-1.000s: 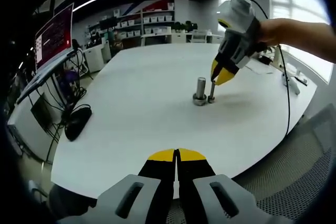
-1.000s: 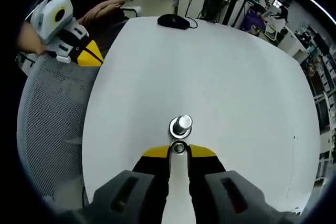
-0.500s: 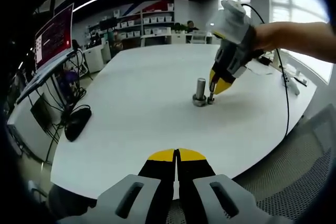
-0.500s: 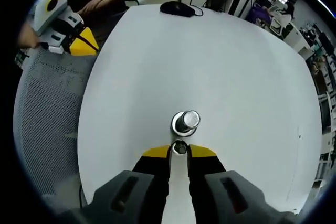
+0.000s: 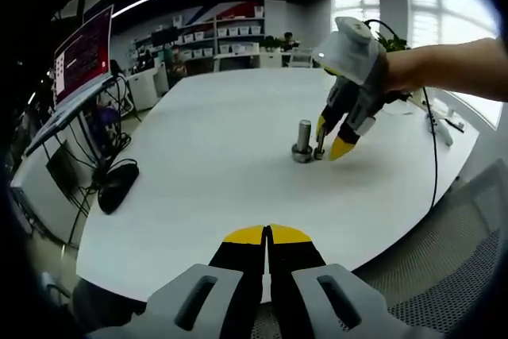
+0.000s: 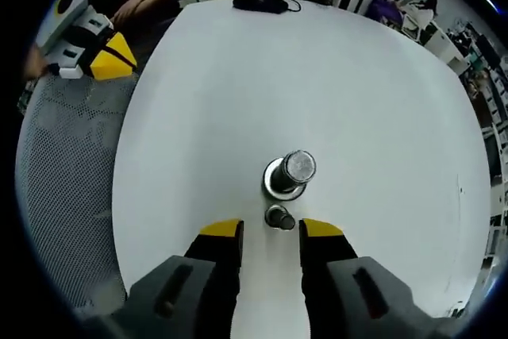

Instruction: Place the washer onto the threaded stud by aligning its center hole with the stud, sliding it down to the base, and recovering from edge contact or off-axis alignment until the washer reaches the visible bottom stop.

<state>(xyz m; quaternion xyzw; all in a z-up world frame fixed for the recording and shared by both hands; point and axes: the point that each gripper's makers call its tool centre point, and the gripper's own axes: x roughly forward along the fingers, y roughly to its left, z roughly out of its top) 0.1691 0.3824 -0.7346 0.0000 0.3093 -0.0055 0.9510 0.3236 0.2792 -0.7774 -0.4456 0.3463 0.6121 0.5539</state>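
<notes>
Two grippers in play. R gripper (image 6: 270, 232) w/ yellow-tipped jaws spread apart, nothing between them touching either tip; in L gripper view the same R gripper (image 5: 332, 142) hangs tips-down over the table, held by a person's hand (image 5: 413, 69), jaws apart there too. L gripper (image 5: 267, 235) has yellow tips pressed together, holding nothing, sits off the near table edge; seen in R gripper view as L gripper (image 6: 101, 55) over a grey mesh chair (image 6: 63, 196), upper left.

Threaded stud (image 6: 291, 174): short upright metal cylinder on a wider round base, standing on white table (image 6: 333, 77); in L gripper view stud (image 5: 303, 139) stands mid-table. Just beside the stud base, on the R gripper side, stands a small metal piece (image 6: 278, 217) w/ a dark round top, prob the washer on a short post but too small to tell for sure; it sits in the gap ahead of the open jaws, free of both tips. In L gripper view that small piece (image 5: 318, 150) is right next to the stud base, just under the R gripper tips. Not on the stud.

Black mouse (image 5: 116, 182) near the table's left edge w/ cable. Monitor (image 5: 82, 53) w/ reddish screen far left. Shelving w/ bins (image 5: 230, 33) at back wall. Black cable (image 5: 433, 140) trails from R gripper across the table's right side
</notes>
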